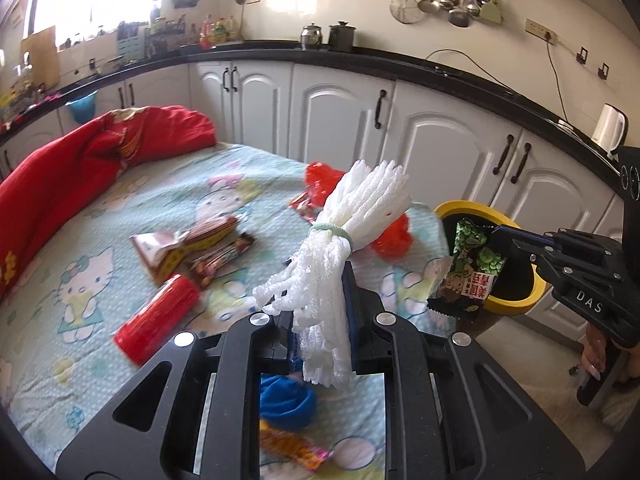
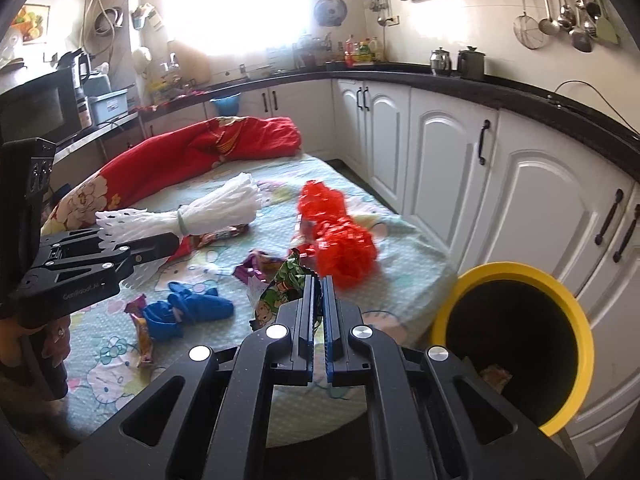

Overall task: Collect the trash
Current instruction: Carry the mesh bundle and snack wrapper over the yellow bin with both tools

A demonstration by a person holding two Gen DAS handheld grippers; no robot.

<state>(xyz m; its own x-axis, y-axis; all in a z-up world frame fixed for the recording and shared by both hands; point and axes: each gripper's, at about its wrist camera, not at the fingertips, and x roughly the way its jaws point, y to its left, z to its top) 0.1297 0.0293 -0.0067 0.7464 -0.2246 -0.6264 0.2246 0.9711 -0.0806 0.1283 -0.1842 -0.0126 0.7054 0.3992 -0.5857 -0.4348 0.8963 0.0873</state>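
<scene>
My left gripper (image 1: 320, 300) is shut on a white foam net bundle (image 1: 352, 216) tied with a green band and holds it above the bed; the bundle also shows in the right wrist view (image 2: 216, 210). My right gripper (image 2: 318, 280) is shut on a green snack wrapper (image 2: 286, 284), which in the left wrist view (image 1: 474, 264) hangs in front of the yellow-rimmed black bin (image 1: 516, 300). The bin (image 2: 516, 280) stands on the floor at the bed's right corner. On the sheet lie a red can (image 1: 158, 316), several snack wrappers (image 1: 192, 248), red mesh (image 2: 340, 232) and blue gloves (image 2: 188, 312).
A red quilt (image 2: 180, 160) lies along the bed's far left side. White cabinets (image 2: 448, 152) under a black counter run close behind the bed and bin. A white kettle (image 1: 608, 128) stands on the counter. Some trash lies inside the bin (image 2: 496, 376).
</scene>
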